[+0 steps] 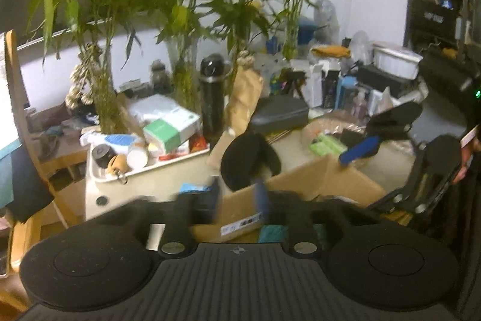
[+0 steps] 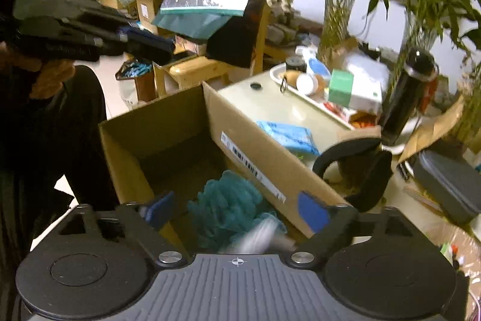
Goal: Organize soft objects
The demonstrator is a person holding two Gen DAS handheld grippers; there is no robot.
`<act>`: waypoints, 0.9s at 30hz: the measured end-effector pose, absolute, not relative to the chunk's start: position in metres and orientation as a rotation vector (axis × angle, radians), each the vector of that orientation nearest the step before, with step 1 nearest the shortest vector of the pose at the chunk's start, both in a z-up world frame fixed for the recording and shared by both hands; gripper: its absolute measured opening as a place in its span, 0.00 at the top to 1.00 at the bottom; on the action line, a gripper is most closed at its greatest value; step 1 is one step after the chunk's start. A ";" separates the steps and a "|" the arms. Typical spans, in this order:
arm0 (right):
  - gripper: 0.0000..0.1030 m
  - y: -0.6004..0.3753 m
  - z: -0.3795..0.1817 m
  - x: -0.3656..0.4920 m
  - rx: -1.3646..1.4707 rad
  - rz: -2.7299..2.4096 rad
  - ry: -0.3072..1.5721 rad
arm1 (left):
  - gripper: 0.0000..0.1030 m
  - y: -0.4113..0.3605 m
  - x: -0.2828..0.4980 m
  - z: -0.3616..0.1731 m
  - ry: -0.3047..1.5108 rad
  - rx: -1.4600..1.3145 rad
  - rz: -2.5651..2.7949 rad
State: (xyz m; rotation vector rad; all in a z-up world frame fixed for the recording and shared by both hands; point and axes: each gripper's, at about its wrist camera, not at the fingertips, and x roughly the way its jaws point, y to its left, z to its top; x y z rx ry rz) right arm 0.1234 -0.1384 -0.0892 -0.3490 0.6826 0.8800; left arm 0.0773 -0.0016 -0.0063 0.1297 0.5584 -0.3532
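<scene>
An open cardboard box (image 2: pixel 168 125) stands beside the desk and holds a teal mesh bath pouf (image 2: pixel 228 200). A blurred white thing (image 2: pixel 255 239) lies against the pouf. My right gripper (image 2: pixel 237 209) hangs over the box, jaws wide open around the pouf, blue pads (image 2: pixel 312 211) clear of it. My left gripper (image 1: pixel 237 197) is blurred above the box rim (image 1: pixel 300 179), partly open with nothing between its fingers. A black padded U-shaped cushion (image 1: pixel 249 161) leans on the desk beyond the box. Each gripper shows in the other's view: the right gripper (image 1: pixel 375 131), the left gripper (image 2: pixel 162 45).
A white tray (image 1: pixel 99 173) of bottles and small boxes, a black flask (image 1: pixel 213 98), a dark zip case (image 1: pixel 279 113) and bamboo plants (image 1: pixel 186 20) crowd the desk. A blue packet (image 2: pixel 288 137) lies near the box. A wooden chair (image 2: pixel 195 68) stands behind.
</scene>
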 end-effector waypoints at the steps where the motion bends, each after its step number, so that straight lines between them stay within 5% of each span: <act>1: 0.07 -0.139 -0.088 0.124 -0.344 0.878 0.676 | 0.39 0.001 0.076 -0.008 0.556 0.129 -0.342; 4: 0.05 -0.139 -0.087 0.126 -0.338 0.862 0.667 | 0.28 0.007 0.072 -0.010 0.548 0.125 -0.322; 27: 0.00 -0.145 -0.087 0.163 -0.286 0.528 0.624 | 0.27 0.032 0.091 -0.026 0.644 -0.011 -0.246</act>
